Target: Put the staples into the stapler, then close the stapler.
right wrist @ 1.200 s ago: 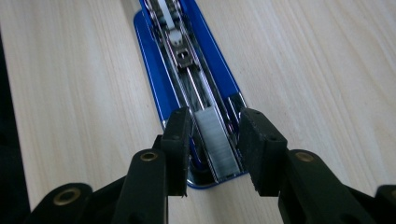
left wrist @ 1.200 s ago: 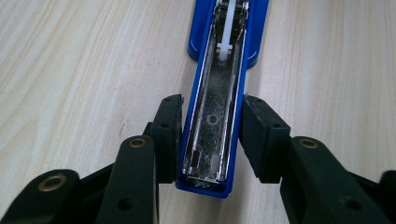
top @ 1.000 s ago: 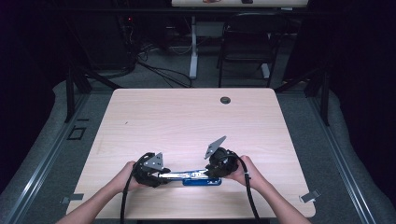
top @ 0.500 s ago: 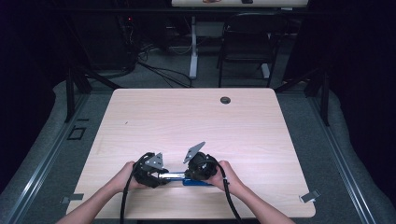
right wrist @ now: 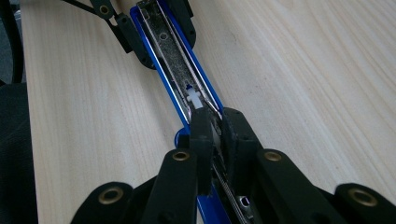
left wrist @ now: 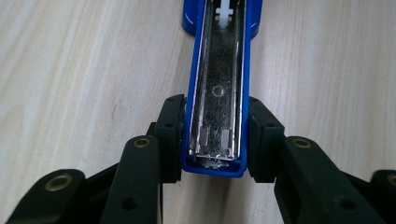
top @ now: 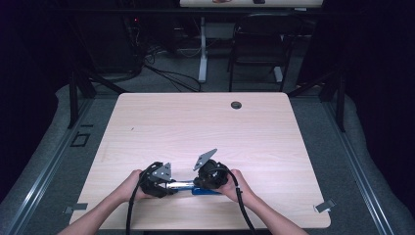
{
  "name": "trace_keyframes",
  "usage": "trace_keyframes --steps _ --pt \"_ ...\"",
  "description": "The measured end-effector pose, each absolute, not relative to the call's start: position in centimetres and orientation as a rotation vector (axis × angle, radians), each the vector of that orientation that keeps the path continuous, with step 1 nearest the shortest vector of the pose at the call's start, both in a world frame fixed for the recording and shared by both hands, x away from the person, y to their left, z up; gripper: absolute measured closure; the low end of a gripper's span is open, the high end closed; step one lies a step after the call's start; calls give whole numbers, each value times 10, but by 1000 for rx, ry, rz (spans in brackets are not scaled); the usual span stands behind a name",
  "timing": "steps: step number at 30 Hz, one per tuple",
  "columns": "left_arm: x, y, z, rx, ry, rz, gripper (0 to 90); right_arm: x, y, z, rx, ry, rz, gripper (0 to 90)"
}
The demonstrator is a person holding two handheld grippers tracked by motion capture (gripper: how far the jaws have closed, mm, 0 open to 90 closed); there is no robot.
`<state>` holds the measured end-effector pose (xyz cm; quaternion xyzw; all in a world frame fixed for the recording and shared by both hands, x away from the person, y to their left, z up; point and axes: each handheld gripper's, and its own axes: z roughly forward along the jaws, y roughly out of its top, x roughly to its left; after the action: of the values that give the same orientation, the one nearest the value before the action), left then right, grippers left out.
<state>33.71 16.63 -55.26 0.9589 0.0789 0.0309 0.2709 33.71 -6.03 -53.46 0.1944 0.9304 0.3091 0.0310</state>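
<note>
The left gripper pinches the end of an opened blue stapler, one black rubber-faced pad pressed flat against each blue side wall; its jaws have just been closing a little further on it. The right gripper is pressed nearly together — its two blocky pads clamp something narrow in the stapler's middle, just behind the white plastic pusher, though what exactly sits between them I cannot tell.

The stapler lies lengthwise, left to right, at the near edge of the table, between the two hands. It is a long, narrow channel: glossy blue shell outside, a scuffed silvery metal staple tray inside with two small slots and a stamped round dimple. In the high view its bright metal rail spans the gap between the grippers.

The tabletop is pale wood-grain laminate, smooth and matte, with rounded corners and a dark round cable grommet near the far edge.
</note>
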Motion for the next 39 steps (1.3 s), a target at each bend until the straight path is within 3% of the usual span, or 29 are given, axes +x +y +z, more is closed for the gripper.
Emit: trace_keyframes --steps 10,32,39 --pt "336 165 -544 2596 173 93 641 334 -55 -533 573 2857 980 836" --pt "342 168 -553 2594 308 -52 643 332 -51 -536 575 2850 1007 844" --pt "339 170 -550 2580 248 -10 656 333 -52 -537 593 2848 1024 844"
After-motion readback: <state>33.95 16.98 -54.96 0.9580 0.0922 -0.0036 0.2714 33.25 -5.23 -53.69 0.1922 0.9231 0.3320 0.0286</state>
